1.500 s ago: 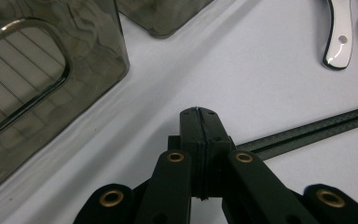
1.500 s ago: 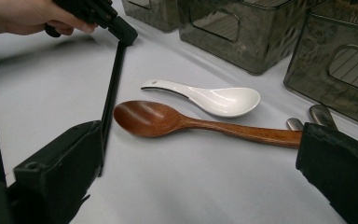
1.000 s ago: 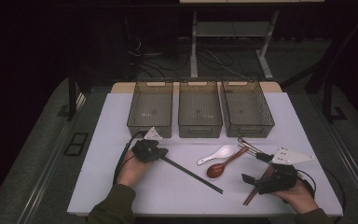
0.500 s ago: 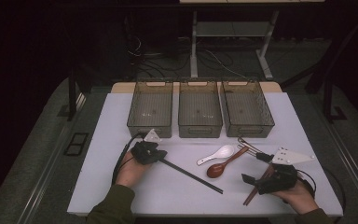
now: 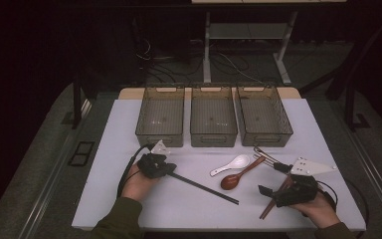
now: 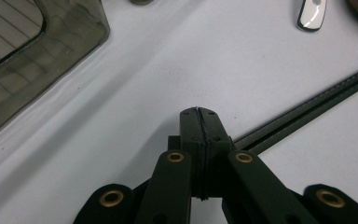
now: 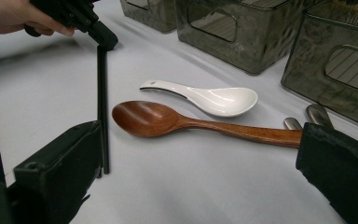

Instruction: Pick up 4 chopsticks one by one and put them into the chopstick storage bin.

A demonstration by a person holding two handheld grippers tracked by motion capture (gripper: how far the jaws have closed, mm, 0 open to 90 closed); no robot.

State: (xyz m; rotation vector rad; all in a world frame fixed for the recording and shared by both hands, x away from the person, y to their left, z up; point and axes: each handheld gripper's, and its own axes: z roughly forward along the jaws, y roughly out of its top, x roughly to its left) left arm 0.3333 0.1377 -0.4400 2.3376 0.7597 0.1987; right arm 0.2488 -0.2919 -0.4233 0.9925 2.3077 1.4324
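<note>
My left gripper (image 5: 171,171) rests on the white table (image 5: 129,129) with its jaws pressed together and no gap between them. Its tip (image 6: 199,119) lies over the near end of a pair of black chopsticks (image 5: 206,189), which run away to the right (image 6: 307,107). I cannot tell whether that end is pinched. My right gripper (image 5: 271,191) lies at the front right, open, on top of brown wooden chopsticks (image 5: 267,211). Beyond its spread jaws (image 7: 196,140) lie a wooden spoon (image 7: 168,119) and a white ceramic spoon (image 7: 209,99).
Three smoky plastic bins (image 5: 160,117) (image 5: 213,117) (image 5: 263,117) stand in a row at the back of the table, with nothing inside them. A metal utensil (image 5: 264,154) lies before the right bin. The two spoons (image 5: 234,172) lie in the middle.
My left gripper has drifted slightly toward the table's near edge. The right gripper and the utensils have stayed where they were.
</note>
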